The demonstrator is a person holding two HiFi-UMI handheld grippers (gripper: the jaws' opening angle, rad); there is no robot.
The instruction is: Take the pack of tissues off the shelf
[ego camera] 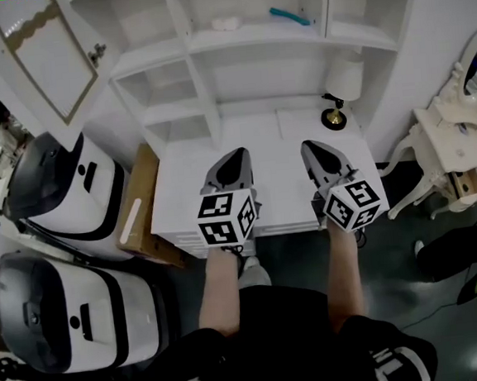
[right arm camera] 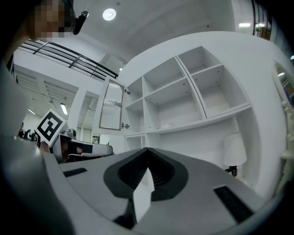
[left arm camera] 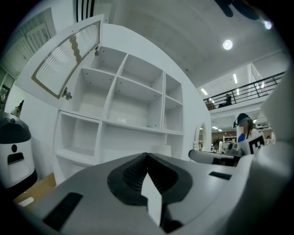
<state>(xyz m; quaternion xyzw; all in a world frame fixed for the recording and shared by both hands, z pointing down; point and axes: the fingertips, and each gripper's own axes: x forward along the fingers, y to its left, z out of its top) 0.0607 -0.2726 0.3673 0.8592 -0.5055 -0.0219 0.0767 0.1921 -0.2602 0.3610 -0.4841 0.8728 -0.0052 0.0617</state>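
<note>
The tissues (ego camera: 225, 22), it seems, lie untouched on the shelf (ego camera: 258, 33), upper centre. The left hand-held gripper (ego camera: 236, 154) and right hand-held gripper (ego camera: 312, 147) are closed, empty.

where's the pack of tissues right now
Top centre of the head view: the pack of tissues lies on the upper shelf of the white unit's middle section, left of a teal object.

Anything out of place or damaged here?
Nothing spilled or damaged. The one oddity is the cabinet door at the upper left of the shelf unit, which stands swung wide open. The lamp stands upright on the desk.
</note>
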